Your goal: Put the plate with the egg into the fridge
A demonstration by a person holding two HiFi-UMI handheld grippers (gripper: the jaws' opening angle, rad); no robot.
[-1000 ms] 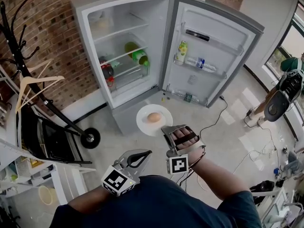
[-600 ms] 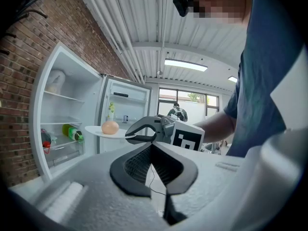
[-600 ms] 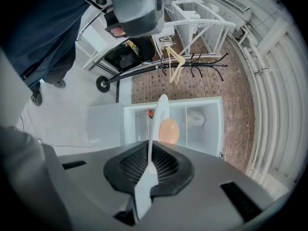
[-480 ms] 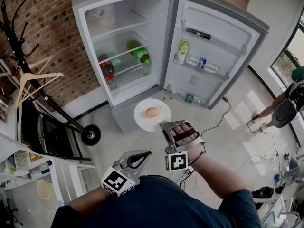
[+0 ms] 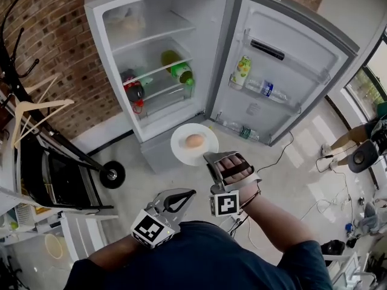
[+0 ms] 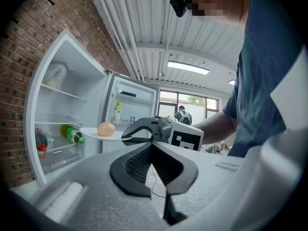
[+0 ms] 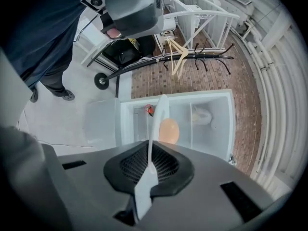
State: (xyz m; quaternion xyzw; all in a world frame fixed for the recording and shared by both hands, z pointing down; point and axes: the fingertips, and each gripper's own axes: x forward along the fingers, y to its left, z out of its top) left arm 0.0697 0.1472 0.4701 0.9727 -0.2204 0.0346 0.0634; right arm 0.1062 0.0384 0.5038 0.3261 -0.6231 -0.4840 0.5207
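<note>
The round white plate point(image 5: 181, 150) with the smooth brown egg point(image 5: 195, 141) on it was up in the air, just in front of the open fridge point(image 5: 208, 59), not inside. Our right gripper point(image 5: 211, 158) pinched the plate's thin rim between its ribbed black pads. Our left gripper point(image 5: 187, 193) hung low by our body, jaws shut tight on nothing. A green bottle point(image 5: 176, 71) lay on a fridge shelf.
</note>
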